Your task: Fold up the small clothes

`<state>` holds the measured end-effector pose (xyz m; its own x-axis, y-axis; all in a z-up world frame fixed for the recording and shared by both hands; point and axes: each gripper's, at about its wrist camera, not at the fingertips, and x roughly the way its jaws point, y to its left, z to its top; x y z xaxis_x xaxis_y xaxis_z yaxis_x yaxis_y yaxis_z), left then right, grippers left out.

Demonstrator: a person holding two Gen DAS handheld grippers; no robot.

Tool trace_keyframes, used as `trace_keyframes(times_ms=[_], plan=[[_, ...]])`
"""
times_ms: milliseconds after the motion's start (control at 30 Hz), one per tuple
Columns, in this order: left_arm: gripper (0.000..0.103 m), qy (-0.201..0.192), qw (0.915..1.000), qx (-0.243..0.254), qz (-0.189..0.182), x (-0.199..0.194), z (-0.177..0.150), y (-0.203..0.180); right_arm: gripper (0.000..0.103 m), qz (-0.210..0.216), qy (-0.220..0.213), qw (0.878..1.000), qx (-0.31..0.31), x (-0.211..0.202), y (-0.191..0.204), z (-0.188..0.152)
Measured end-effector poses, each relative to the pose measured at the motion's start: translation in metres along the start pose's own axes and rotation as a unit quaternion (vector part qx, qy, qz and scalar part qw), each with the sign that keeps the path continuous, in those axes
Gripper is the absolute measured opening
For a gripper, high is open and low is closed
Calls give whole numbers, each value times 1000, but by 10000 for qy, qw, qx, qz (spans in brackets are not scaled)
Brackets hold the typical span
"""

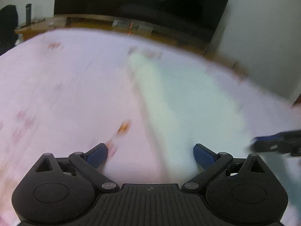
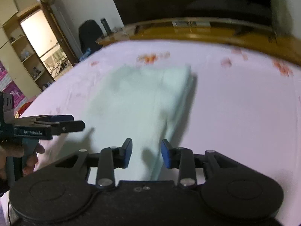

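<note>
Mint cloth [image 2: 143,94] lies folded on the bed [image 2: 235,103]; left gripper [image 1: 150,155] gapes empty, right gripper [image 2: 145,153] half-apart, empty. Regrip an edge squarely before folding.

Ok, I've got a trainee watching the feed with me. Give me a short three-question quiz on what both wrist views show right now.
1. True or false: the left tool is clamped on the pale green garment.
2. What does the garment lie on? A) a bare wooden floor B) a pink sheet with red and orange prints C) a grey tray
3. In the right wrist view, what appears at the left edge?

Key
1. False: its jaws stand wide apart with nothing pinched.
2. B
3. The left tool, held in a person's hand. The right tool is open too, over the garment's near edge.
</note>
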<state>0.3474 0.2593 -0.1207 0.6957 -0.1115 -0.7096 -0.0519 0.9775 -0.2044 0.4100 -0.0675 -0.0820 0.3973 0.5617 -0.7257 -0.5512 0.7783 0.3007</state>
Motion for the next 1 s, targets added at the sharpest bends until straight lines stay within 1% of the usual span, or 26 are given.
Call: trace_keyframes(times_ms=[33,67,100,133,200,233,300,333,367,400,433,500,533,600,700,767,833,900,933,1000], plan=[[98,-148,9997,177,69,-4,-9,0,25,121,159,9998,81,3,2,-12],[98,-153,9994,267,158,-7,-12,0,21,111,306,9994,66,7,6,-20],[98,-146,9993,284,215,-12,-14,1,21,-40,325,9995,-37,11,11,-31],[98,-140,9994,225,234,-16,-15,2,23,-102,188,9997,-103,10,15,-35],[98,-141,9995,-17,273,-27,-21,1,24,-249,146,9996,-74,6,18,-40],[98,-149,9992,-82,370,-35,-24,-2,32,-334,173,9993,84,3,16,-42],[99,-211,9971,-164,708,-62,-33,-19,35,-402,159,9985,347,-10,13,-45],[100,-237,9959,-214,851,-79,-37,-29,41,-456,69,9978,474,-24,14,-48],[103,-344,9954,-250,855,-101,-43,-42,57,-516,-36,9971,556,-38,18,-52],[103,-531,9954,-224,760,-120,-48,-50,63,-551,-163,9965,604,-55,24,-60],[103,-733,9942,-170,763,-139,-52,-60,68,-575,-323,9958,629,-71,31,-64],[103,-1114,9893,90,941,-176,-63,-81,76,-718,-573,9939,604,-105,51,-72],[103,-1207,9876,279,965,-189,-67,-90,79,-820,-734,9921,608,-125,63,-78],[103,-1364,9834,643,1006,-215,-76,-106,81,-913,-975,9890,639,-155,79,-88],[103,-1446,9833,807,760,-252,-87,-118,84,-1139,-1166,9846,630,-195,108,-108],[103,-1309,9864,762,637,-270,-95,-123,84,-1311,-1311,9809,595,-219,127,-123],[103,-1281,9880,691,514,-281,-101,-124,85,-1439,-1311,9782,715,-232,138,-133],[103,-1314,9880,693,422,-292,-106,-124,85,-1324,-1266,9797,810,-242,144,-143],[103,-1301,9883,683,417,-295,-107,-125,85,-1333,-1293,9795,787,-243,147,-147],[103,-1290,9883,703,399,-300,-109,-128,85,-1567,-1296,9764,733,-243,152,-153]])
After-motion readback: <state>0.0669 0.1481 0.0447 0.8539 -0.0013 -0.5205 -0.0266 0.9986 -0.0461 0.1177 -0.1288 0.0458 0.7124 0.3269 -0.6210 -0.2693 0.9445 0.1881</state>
